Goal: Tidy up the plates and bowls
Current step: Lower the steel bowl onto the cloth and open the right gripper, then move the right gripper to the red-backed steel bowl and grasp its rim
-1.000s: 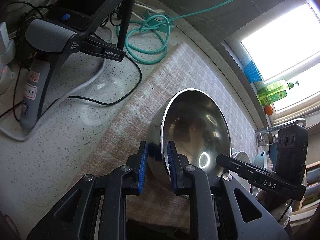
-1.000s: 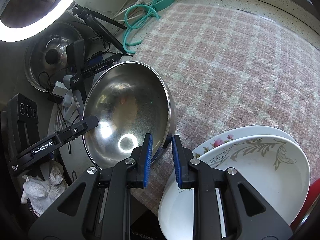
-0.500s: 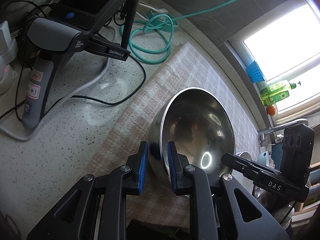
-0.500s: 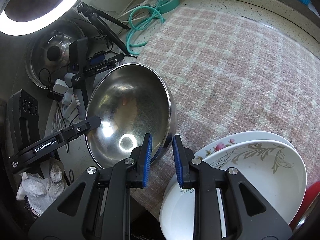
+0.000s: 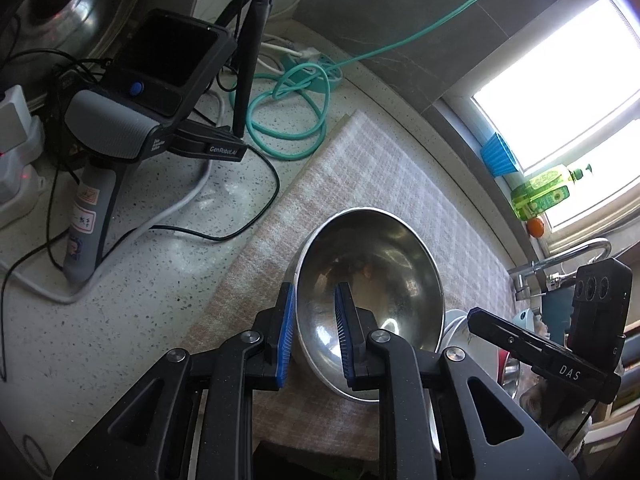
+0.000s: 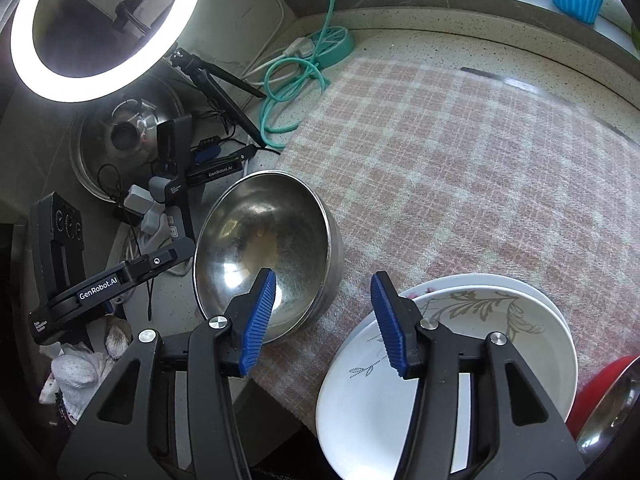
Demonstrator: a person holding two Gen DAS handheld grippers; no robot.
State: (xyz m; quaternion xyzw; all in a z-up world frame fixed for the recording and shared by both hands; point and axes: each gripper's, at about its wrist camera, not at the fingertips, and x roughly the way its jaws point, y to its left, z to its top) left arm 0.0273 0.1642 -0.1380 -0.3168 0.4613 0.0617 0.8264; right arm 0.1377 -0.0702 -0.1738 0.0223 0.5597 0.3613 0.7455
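A steel bowl [image 5: 372, 272] stands tilted on the checked cloth [image 5: 360, 168], its near rim raised. My left gripper [image 5: 314, 320] is shut on that rim, one pad inside and one outside. In the right wrist view the same bowl [image 6: 260, 240] lies at the cloth's left edge. My right gripper [image 6: 324, 284] hangs above it with its jaws opening wide. The bowl's right rim shows in the gap between them, but neither pad touches it. A stack of white flowered plates [image 6: 480, 320] lies under the right finger.
A red bowl [image 6: 592, 384] with a steel one beside it sits at the far right. A ring light [image 6: 96, 32] on a tripod, a teal cable [image 6: 288, 92], a spare handheld gripper [image 5: 132, 92] and a pot lid [image 6: 120, 136] crowd the counter at the left. A faucet [image 5: 560, 260] stands by the window.
My right gripper has let go of the bowl's rim, spread its jaws and lifted away. The left gripper keeps its hold on the opposite rim.
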